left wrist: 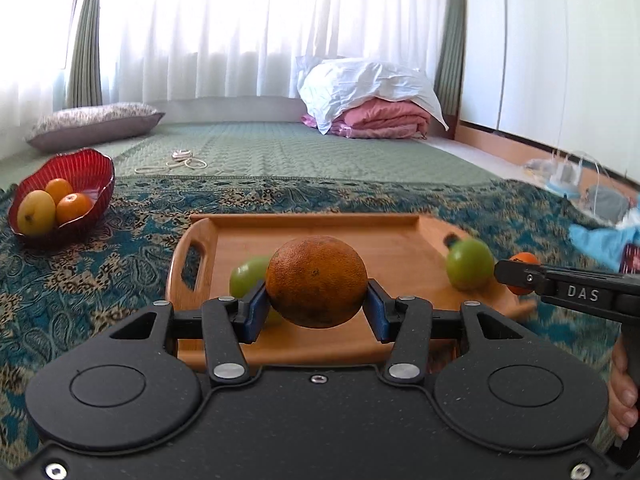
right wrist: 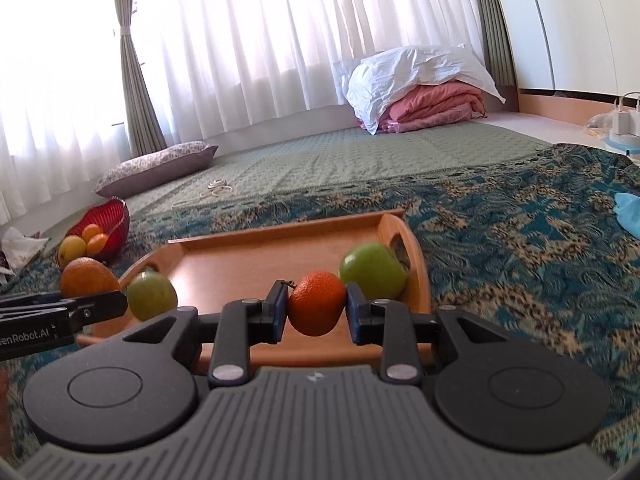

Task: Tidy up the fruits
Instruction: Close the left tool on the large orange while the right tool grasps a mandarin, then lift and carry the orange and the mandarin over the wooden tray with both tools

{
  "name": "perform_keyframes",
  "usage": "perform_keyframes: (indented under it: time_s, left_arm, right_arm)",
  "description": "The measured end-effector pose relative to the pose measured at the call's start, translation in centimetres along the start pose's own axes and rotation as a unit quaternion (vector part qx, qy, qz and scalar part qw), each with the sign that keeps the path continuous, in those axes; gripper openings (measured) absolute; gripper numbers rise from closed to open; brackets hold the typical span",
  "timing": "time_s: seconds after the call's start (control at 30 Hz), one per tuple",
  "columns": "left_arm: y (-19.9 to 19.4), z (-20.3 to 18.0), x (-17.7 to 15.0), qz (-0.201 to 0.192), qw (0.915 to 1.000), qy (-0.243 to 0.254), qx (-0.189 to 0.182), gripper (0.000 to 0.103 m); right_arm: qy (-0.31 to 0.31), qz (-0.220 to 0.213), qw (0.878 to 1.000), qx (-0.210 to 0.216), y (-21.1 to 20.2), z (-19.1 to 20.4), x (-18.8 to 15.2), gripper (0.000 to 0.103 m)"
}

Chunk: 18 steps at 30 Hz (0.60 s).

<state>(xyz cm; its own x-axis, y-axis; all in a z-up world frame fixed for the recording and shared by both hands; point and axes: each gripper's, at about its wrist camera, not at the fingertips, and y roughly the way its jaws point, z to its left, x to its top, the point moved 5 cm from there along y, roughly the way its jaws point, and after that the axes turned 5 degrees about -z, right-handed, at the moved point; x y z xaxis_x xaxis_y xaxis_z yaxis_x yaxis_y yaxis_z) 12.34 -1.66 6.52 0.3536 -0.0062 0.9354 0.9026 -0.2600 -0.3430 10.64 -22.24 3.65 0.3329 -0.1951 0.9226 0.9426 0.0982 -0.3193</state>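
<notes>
My left gripper [left wrist: 317, 307] is shut on a large orange [left wrist: 316, 281], held above the wooden tray [left wrist: 392, 236]. My right gripper [right wrist: 316, 307] is shut on a small tangerine [right wrist: 316, 303], also lifted over the tray [right wrist: 256, 260]. Two green apples lie on the tray: one [left wrist: 469, 263] at its right end, one [left wrist: 249, 276] partly hidden behind the orange. In the right wrist view they show as the right apple [right wrist: 370, 270] and the left apple [right wrist: 151, 295]. A red glass bowl [left wrist: 86, 172] at far left holds two tangerines and a yellow fruit [left wrist: 37, 212].
The tray sits on a teal patterned blanket [right wrist: 520, 240] over a green mat. A grey cushion [left wrist: 92, 124] and folded pink bedding [left wrist: 380, 118] under a white pillow lie at the back. Rubber bands [left wrist: 180, 162] lie on the mat. Blue cloth [left wrist: 600, 236] and chargers are at right.
</notes>
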Motion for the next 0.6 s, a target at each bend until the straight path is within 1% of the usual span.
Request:
perform_keyframes:
  time_s: [0.1, 0.2, 0.3, 0.37, 0.47, 0.6]
  left_arm:
    - [1.5, 0.9, 2.0, 0.008, 0.9999, -0.011, -0.001, 0.048]
    - [3.5, 1.7, 3.9, 0.019, 0.9997, -0.011, -0.006, 0.048]
    - [5.9, 2.6, 5.4, 0.049, 0.9985, -0.020, -0.013, 0.048]
    - [7.8, 3.2, 5.7, 0.075, 0.9965, -0.031, -0.017, 0.048]
    - [10.5, 4.4, 5.8, 0.108, 0.9930, -0.046, -0.003, 0.048]
    - [13.5, 5.6, 5.2, 0.149, 0.9872, -0.055, 0.008, 0.047]
  right_arm:
    - [0.003, 0.009, 1.000, 0.007, 1.6, -0.2, 1.8, 0.034]
    - [0.000, 0.031, 0.999, 0.010, 3.9, -0.6, 3.5, 0.034]
    - [-0.008, 0.064, 0.998, 0.000, 6.6, -1.1, 5.0, 0.034]
    - [0.001, 0.087, 0.996, -0.005, 8.4, -1.6, 5.7, 0.034]
    - [0.013, 0.115, 0.993, -0.010, 10.6, -2.3, 6.3, 0.034]
    - [0.007, 0.143, 0.989, -0.024, 12.9, -3.0, 6.3, 0.034]
